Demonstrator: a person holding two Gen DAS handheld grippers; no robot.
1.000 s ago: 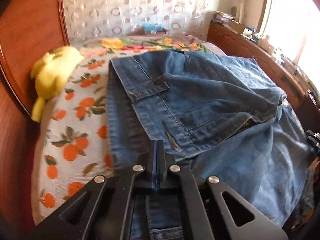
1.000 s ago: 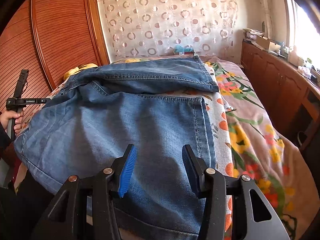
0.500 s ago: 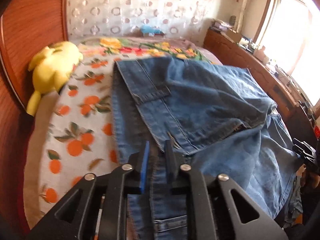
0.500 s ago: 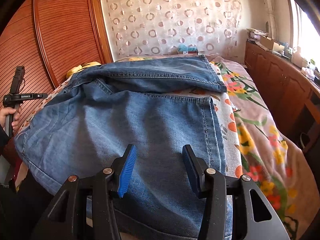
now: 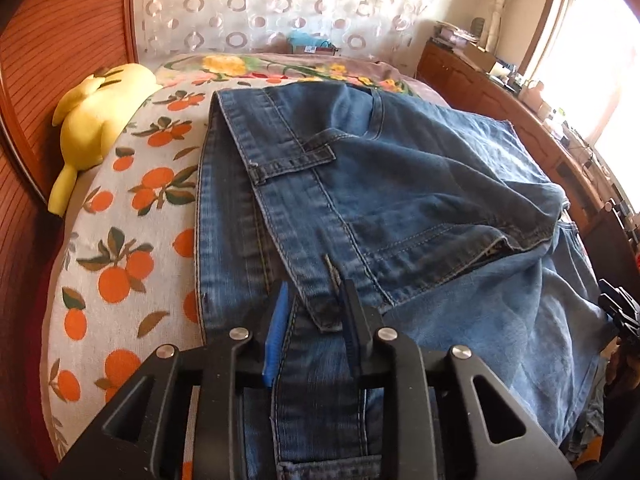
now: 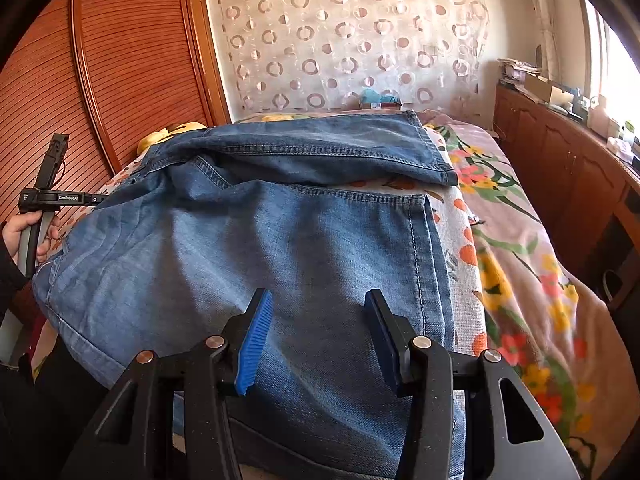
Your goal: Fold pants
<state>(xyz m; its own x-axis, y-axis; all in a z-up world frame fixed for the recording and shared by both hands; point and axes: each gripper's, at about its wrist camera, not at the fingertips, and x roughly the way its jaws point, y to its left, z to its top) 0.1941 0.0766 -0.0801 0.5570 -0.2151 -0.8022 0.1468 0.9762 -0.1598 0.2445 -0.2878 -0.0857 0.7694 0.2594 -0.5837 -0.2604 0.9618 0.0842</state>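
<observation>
Blue jeans (image 5: 400, 184) lie folded on the bed, the waistband part doubled over the legs. My left gripper (image 5: 314, 286) sits low at the near edge of the fold. Its jaws are opening, and a corner of the waistband with a belt loop lies loose between the blue pads (image 5: 276, 332). In the right wrist view the jeans (image 6: 280, 248) spread across the bed. My right gripper (image 6: 318, 296) hovers open over the pale leg, nothing pinched. A hand holds the left gripper (image 6: 48, 196) at the far left edge there. The right gripper (image 5: 620, 312) shows at the right edge.
A yellow plush toy (image 5: 96, 120) rests against the wooden headboard (image 5: 60, 20) at the left. The orange-print sheet (image 5: 120, 216) shows beside the jeans, a floral blanket (image 6: 520, 280) on the right. A wooden cabinet (image 6: 560, 168) runs along the window side.
The left jaws, shut on the waistband a second ago, have parted and the denim now lies loose between them. The right gripper and the legs have not moved.
</observation>
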